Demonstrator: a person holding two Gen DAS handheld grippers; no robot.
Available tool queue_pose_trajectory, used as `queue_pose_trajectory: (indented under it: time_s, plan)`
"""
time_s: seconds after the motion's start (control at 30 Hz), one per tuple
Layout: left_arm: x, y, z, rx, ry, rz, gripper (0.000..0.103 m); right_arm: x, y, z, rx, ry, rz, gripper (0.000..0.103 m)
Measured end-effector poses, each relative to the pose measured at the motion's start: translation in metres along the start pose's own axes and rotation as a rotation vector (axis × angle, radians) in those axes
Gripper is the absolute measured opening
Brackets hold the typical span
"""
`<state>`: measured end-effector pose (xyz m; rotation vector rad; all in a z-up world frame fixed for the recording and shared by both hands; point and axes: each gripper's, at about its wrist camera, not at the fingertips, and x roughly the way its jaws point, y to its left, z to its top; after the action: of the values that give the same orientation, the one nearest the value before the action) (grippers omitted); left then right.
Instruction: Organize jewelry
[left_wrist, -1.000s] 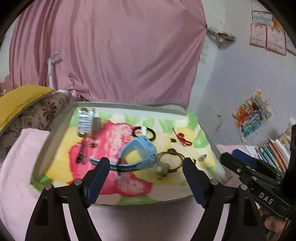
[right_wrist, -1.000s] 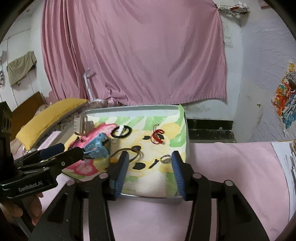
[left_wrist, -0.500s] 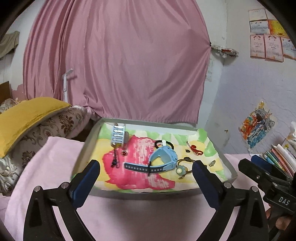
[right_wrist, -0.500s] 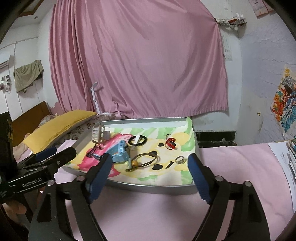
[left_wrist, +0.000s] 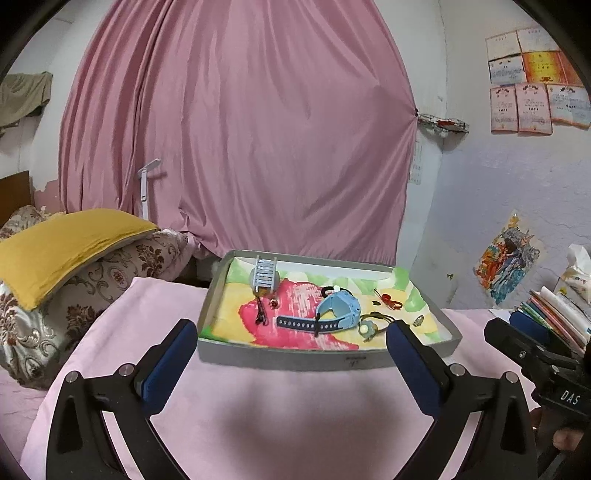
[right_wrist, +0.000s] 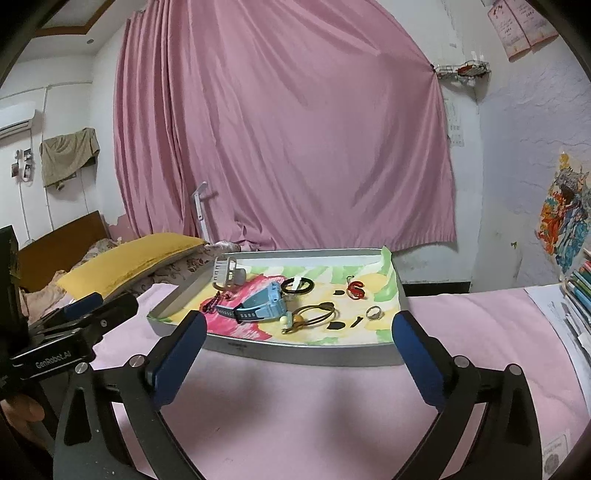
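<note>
Silicone, by the look of it, makes up the pale blue wristwatch with the dark perforated strap (left_wrist: 334, 314): light, floppy at the band and stiff only at the case, so the case edge is likely the surest place to pinch. It lies near the middle of the shallow grey metal tray lined with flowered paper (left_wrist: 325, 360), which sits on the pink-covered bench (left_wrist: 280, 413). Beside it lie an olive cord loop with pale beads (right_wrist: 308, 315), a thin silver ring (right_wrist: 373, 312), a red curled ornament (right_wrist: 355, 289), a black bangle (right_wrist: 298, 285) and a white ribbed clip (right_wrist: 226, 273) (all small, light and likely to skid on the paper).

Both tools hang before the tray's near wall with nothing between their pads. The left tool (left_wrist: 291, 349) and the right tool (right_wrist: 297, 334) have just been spreading and now stand wide apart. That raised wall stands in the way of a low reach; coming from above seems wiser. Stacked books (left_wrist: 554, 314) sit off to the right, clear of the work.
</note>
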<state>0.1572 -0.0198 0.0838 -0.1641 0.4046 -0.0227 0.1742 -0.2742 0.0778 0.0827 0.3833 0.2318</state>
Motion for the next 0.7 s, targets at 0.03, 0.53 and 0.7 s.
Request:
queue_pose_trajectory:
  time_s: [0.03, 0.53, 0.7]
  plan:
    - [-0.005, 0.002, -0.001, 0.001, -0.007, 0.001, 0.103, -0.004, 0.001, -0.002, 0.000, -0.005, 0.002, 0.099]
    - [-0.062, 0.018, -0.030, 0.012, -0.065, 0.028, 0.103, -0.062, 0.023, -0.031, -0.014, -0.063, 0.014, 0.102]
    - [-0.076, 0.023, -0.040, 0.022, -0.076, 0.048, 0.103, -0.076, 0.031, -0.042, -0.024, -0.078, 0.008, 0.102]
